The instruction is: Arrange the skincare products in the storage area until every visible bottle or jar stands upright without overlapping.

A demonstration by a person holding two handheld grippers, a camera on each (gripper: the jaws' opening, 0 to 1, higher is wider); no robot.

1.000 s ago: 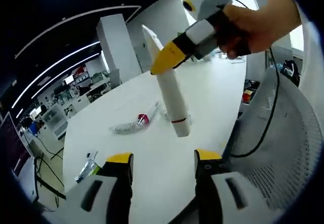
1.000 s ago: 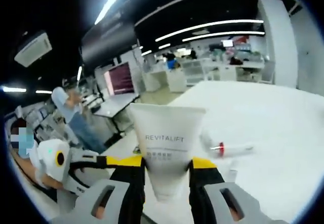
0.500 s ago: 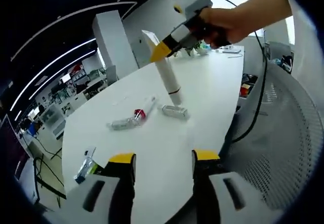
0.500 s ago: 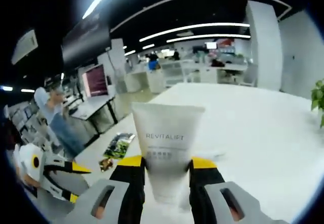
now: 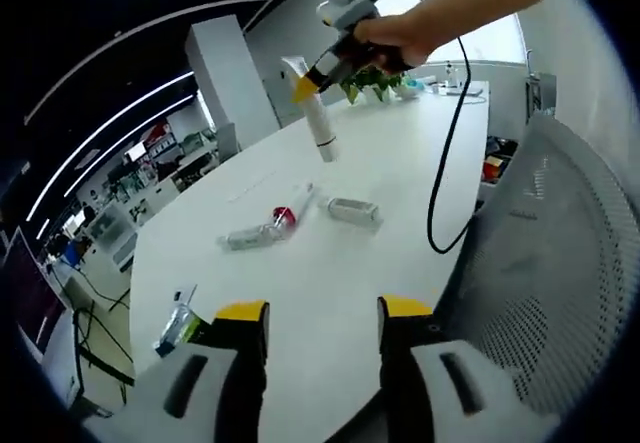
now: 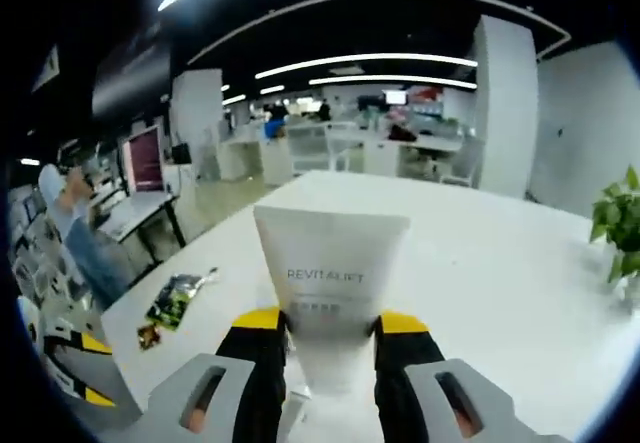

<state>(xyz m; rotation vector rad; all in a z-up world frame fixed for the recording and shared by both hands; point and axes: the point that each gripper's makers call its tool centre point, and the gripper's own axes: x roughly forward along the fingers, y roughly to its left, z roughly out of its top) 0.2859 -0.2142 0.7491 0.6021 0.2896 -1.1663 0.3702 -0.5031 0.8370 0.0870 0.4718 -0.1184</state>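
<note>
While the right gripper [image 6: 330, 328] clamps its yellow-tipped fingers [image 6: 262, 321] on the white REVITALIFT squeeze tube [image 6: 328, 293], that tube hangs cap-down above the white table [image 5: 400, 188], toward its far edge. Left gripper [image 5: 312, 315] hovers at the near edge, fingers [image 5: 240, 313] spread wide, holding nothing. Mid-table lie a clear red-capped tube [image 5: 265, 231] and a small clear bottle [image 5: 350, 209], both on their sides. A green sachet [image 6: 172, 301] rests by the table's edge.
</note>
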